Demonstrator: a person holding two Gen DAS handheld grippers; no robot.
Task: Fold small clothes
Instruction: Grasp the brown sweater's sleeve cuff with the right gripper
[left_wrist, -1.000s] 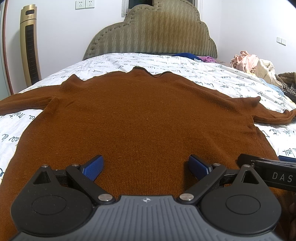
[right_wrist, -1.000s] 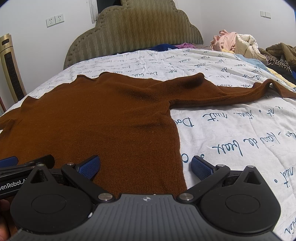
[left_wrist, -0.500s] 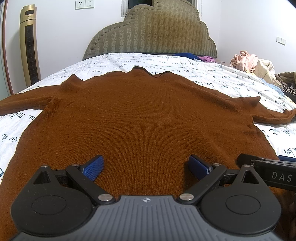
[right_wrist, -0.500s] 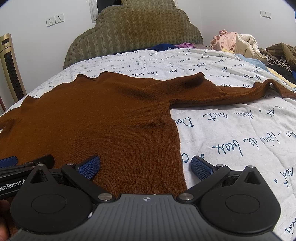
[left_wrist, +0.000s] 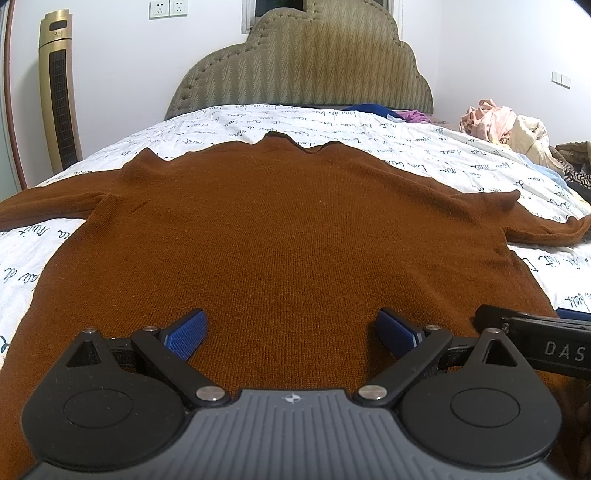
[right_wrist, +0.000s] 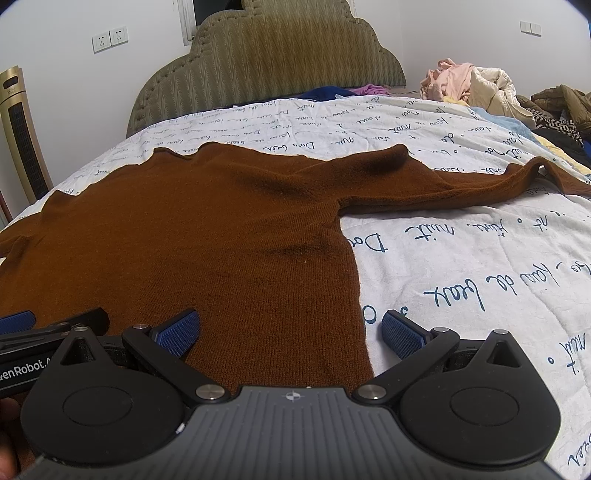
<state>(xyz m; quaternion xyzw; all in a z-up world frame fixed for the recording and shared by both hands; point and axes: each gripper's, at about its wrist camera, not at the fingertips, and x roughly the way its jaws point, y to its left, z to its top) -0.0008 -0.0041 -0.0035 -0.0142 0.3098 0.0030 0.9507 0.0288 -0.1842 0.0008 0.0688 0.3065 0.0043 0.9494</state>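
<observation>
brown knit sweater (left_wrist: 288, 229) lies flat on the bed, face down or up i cannot tell, collar toward the headboard (left_wrist: 306, 62), hem toward me. both sleeves are spread out sideways; the right sleeve (right_wrist: 461, 184) runs across the white printed quilt (right_wrist: 480, 266) with a small hump near the shoulder. no fold made yet, by my reading.

my left gripper (left_wrist: 291, 332) sits low over the hem near the middle of the body, jaws spread wide, nothing between them but flat knit. my right gripper (right_wrist: 291, 332) is just beside it, over the sweater's right side edge: one pad above the knit, the other above bare quilt. jaws also spread, holding nothing. whether either pad touches the cloth i cannot tell.

risks from here:
- the right jaws straddle the edge, so closing could pinch quilt along with knit, and the bedding would lift with the fold.
- the knit is soft and two-layered; a shallow pinch may take the top layer only, and the fold would skew.
- the grippers are close together; lifting the hem from points this near would leave the left corner sagging.
- the sleeve hump may get trapped as a crease.

outward: tower fan (left_wrist: 59, 92) left of the headboard, heap of unfolded clothes (right_wrist: 472, 85) on the far right.
</observation>
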